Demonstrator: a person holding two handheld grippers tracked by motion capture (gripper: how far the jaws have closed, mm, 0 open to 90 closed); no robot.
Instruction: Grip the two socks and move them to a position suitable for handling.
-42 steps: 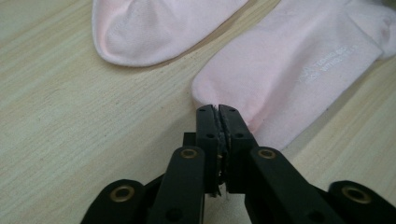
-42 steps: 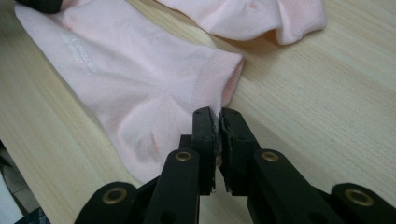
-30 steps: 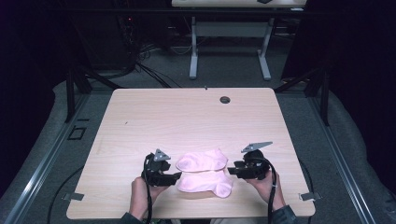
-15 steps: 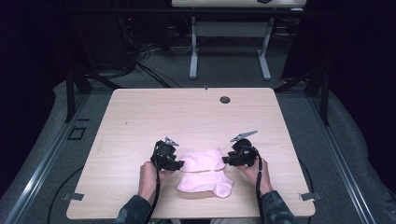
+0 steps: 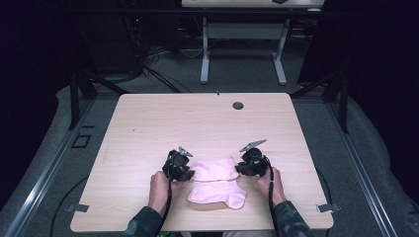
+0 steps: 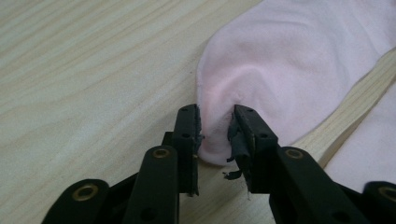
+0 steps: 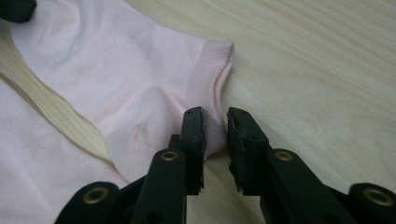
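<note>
Left claw (image 6: pixel 214 133): the two black jaws are closed on the rounded toe end of the upper pink sock (image 6: pixel 289 79), with a fold of fabric pinched between them. Right claw (image 7: pixel 215 140): the jaws clamp the ribbed cuff edge at the opposite end of the same sock, and the fabric is puckered at the contact point.

In the high view, the left claw (image 5: pixel 184 167) and right claw (image 5: pixel 245 165) sit at the two ends of the upper sock (image 5: pixel 215 169), which lies flat across the worktop (image 5: pixel 197 123) near its front edge. A second pink sock (image 5: pixel 217 194) lies just in front of it, closer to the person. The two socks lie side by side; the gripper views show a narrow strip of bare wood between them along most of their length.

Task status, as a judgement: the work appears to be pairing or folding the socks. Both grips on the upper sock are established. The sock is not yet lifted clear of the surface, and it does not overlie its partner. Remaining steps: raise the held sock, align it over the second sock, then release.

A small dark grommet hole (image 5: pixel 238 105) sits near the far edge.
</note>
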